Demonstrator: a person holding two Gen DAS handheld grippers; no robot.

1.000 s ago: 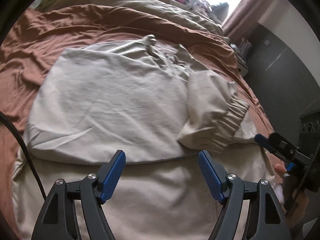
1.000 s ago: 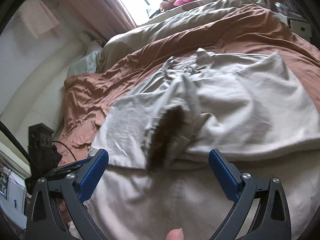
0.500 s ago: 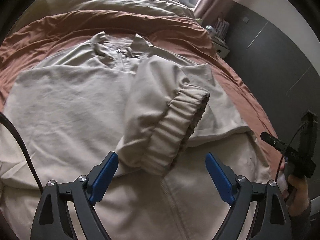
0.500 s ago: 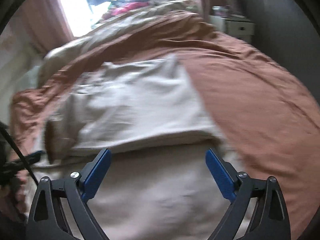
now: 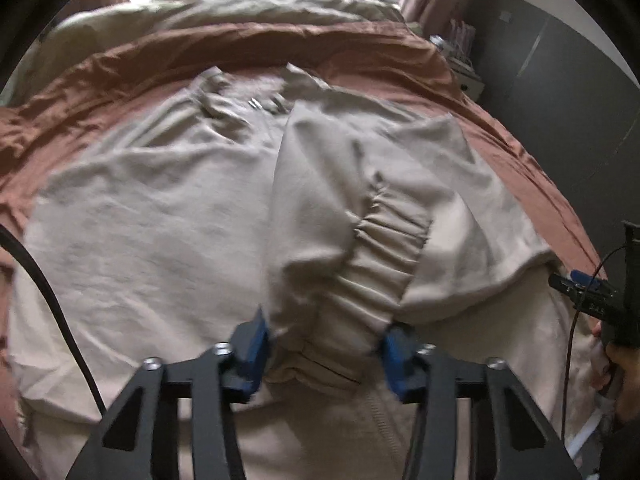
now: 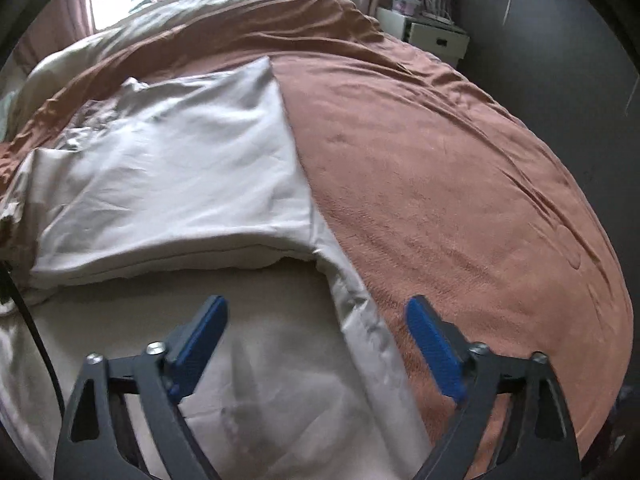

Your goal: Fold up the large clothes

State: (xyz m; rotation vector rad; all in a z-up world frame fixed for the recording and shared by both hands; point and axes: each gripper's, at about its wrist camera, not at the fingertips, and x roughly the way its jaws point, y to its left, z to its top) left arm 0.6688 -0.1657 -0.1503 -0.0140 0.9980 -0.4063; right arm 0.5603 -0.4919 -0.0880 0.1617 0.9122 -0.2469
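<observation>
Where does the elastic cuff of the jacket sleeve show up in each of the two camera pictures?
Left wrist view: the ribbed cuff lies low in the middle, running down between the left gripper's blue pads, which press on it.
Right wrist view: not in it; only flat folded cloth shows.
Shared landmark: the beige jacket on the rust-brown bedspread.

The jacket (image 5: pixel 152 216) lies on the bed (image 6: pixel 460 184); its cuffed sleeve (image 5: pixel 360 264) sits between the left hand-held gripper (image 5: pixel 324 344) jaws, nightstand (image 6: pixel 432 36) beyond.
</observation>
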